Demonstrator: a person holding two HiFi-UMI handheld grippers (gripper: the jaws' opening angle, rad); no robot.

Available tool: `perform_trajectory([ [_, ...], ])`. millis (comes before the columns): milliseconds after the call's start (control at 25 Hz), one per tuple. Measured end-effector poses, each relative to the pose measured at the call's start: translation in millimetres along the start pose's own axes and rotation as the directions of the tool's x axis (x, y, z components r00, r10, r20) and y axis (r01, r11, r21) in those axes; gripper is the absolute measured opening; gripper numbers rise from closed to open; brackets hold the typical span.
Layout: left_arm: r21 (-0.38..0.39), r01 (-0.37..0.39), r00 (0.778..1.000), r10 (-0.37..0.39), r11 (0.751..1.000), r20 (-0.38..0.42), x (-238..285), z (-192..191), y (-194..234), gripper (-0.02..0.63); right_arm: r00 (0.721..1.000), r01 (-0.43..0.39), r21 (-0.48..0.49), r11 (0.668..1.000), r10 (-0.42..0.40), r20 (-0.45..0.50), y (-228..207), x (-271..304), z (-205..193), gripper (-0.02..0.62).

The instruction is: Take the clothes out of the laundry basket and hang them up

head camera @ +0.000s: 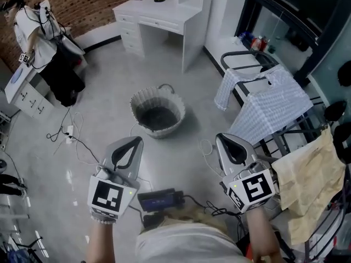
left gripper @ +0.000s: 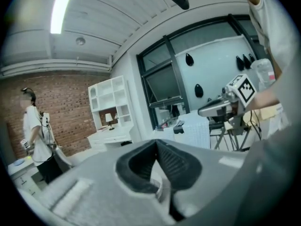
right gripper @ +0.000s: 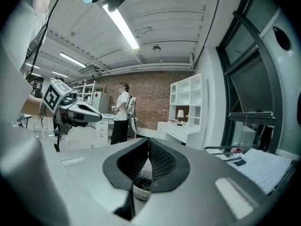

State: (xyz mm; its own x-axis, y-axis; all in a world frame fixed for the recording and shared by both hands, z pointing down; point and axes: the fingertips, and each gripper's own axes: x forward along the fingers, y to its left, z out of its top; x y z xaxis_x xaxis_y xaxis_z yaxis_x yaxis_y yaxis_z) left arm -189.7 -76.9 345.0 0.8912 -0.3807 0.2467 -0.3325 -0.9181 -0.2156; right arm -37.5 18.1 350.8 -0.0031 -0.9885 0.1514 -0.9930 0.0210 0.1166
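A pale woven laundry basket point(head camera: 157, 114) stands on the grey floor ahead of me; its inside is dark and I cannot tell whether cloth lies in it. A white checked shirt point(head camera: 270, 104) is draped over the drying rack point(head camera: 241, 56) on the right, with a yellowish cloth point(head camera: 308, 182) hung nearer me. My left gripper point(head camera: 134, 141) point(left gripper: 156, 143) is held above the floor short of the basket, jaws shut and empty. At the same height to its right, my right gripper point(head camera: 224, 138) point(right gripper: 148, 141) is also shut on nothing.
A white desk point(head camera: 159, 19) with a lamp stands at the back, with a dark-framed window wall to its right. A person point(head camera: 34, 37) stands at the far left beside a white cabinet point(head camera: 24, 95). Cables point(head camera: 71, 136) trail on the floor. A black device point(head camera: 159, 200) hangs at my waist.
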Motion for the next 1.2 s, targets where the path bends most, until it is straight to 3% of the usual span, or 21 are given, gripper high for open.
perform_trajectory([
  [120,0.004,-0.019,1.000,0.019,1.000,0.000,-10,-15,14,-0.006,1.000,-0.022,0.015,1.000,0.022,-0.015,14,16,-6,0.005],
  [240,-0.049,-0.033,0.999,0.032,0.998,-0.023,-19,-29,20,-0.006,0.999,-0.041,0.031,0.999,0.042,-0.033,26,27,-10,0.005],
  [760,-0.043,-0.014,0.999,0.013,0.999,-0.030,-13,-45,34,-0.006,0.996,-0.054,0.049,0.997,0.057,-0.067,40,45,-20,0.005],
  [1080,-0.125,-0.020,0.999,0.016,0.992,-0.030,-10,-51,43,-0.006,0.996,-0.039,0.041,0.998,0.042,-0.080,39,52,-23,0.005],
  [1200,-0.090,-0.038,0.999,0.036,0.995,-0.029,-10,-51,55,-0.006,0.996,-0.026,0.037,0.999,0.029,-0.082,39,55,-20,0.005],
])
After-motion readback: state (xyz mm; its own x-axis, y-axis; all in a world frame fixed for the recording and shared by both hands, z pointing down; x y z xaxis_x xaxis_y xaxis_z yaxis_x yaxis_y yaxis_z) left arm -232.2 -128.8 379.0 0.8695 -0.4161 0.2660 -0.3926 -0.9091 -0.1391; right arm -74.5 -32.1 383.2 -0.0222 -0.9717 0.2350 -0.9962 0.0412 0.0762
